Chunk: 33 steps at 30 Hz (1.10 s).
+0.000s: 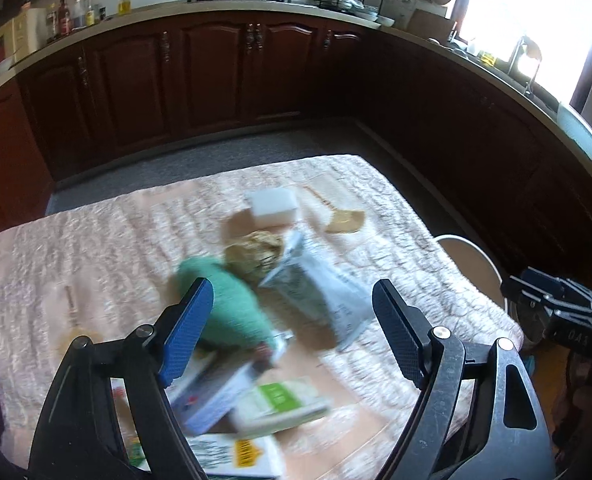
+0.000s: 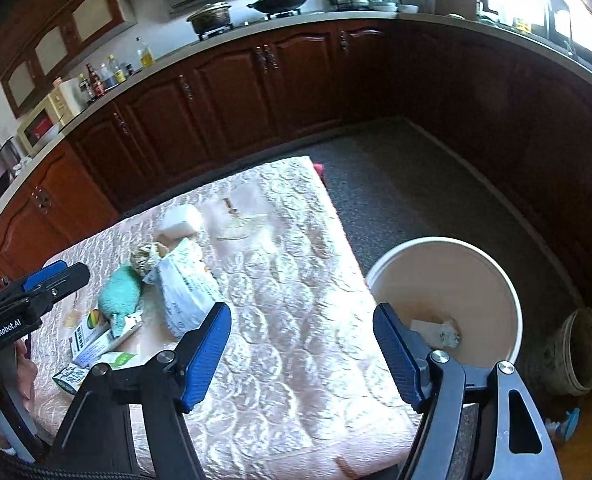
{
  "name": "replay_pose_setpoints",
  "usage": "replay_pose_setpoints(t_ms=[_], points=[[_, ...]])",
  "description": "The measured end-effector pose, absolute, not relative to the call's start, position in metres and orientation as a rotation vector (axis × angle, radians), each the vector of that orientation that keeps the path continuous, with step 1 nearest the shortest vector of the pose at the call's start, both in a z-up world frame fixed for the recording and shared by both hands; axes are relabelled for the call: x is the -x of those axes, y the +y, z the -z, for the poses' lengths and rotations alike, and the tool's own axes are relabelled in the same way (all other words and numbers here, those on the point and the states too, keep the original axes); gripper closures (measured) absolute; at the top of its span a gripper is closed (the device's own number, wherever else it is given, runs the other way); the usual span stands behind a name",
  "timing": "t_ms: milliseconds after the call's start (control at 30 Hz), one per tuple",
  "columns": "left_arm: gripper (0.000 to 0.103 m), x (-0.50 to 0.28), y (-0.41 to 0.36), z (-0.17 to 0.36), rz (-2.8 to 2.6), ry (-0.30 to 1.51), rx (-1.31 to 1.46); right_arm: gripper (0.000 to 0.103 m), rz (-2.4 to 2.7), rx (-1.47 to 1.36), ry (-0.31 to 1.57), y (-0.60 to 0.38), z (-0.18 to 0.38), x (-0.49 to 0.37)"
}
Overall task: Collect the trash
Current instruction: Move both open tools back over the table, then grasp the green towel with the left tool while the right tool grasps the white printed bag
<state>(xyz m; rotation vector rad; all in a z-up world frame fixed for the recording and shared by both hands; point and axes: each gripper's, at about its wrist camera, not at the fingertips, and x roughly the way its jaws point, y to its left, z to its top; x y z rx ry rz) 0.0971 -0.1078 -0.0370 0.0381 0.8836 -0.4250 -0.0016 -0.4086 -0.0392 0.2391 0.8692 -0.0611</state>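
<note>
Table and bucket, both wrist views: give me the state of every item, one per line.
Left hand-held gripper: open, empty.
Right hand-held gripper: open, empty.
White bucket: upright beside table, one crumpled scrap inside.
Green cloth: lying on table.
White bag: lying flat.
Cartons: piled at table edge.
</note>
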Motion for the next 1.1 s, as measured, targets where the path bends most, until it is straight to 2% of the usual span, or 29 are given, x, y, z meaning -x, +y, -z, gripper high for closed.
replay_pose_setpoints(t_ms=[233, 400, 1100], points=[[0.022, -0.106, -0.055, 0.048, 0.360, 0.944, -0.033, 0.026, -0.009, -0.195, 0.920, -0.375, 0.052, -0.016], [0.022, -0.116, -0.041, 0.065, 0.367, 1.019, -0.010, 0.026, -0.047, -0.152, 0.986, -0.351, 0.069, -0.031], [0.022, -0.198, -0.080, 0.145, 0.274, 1.265, 0.105, 0.026, -0.229, -0.068, 1.103, -0.293, 0.139, -0.123]])
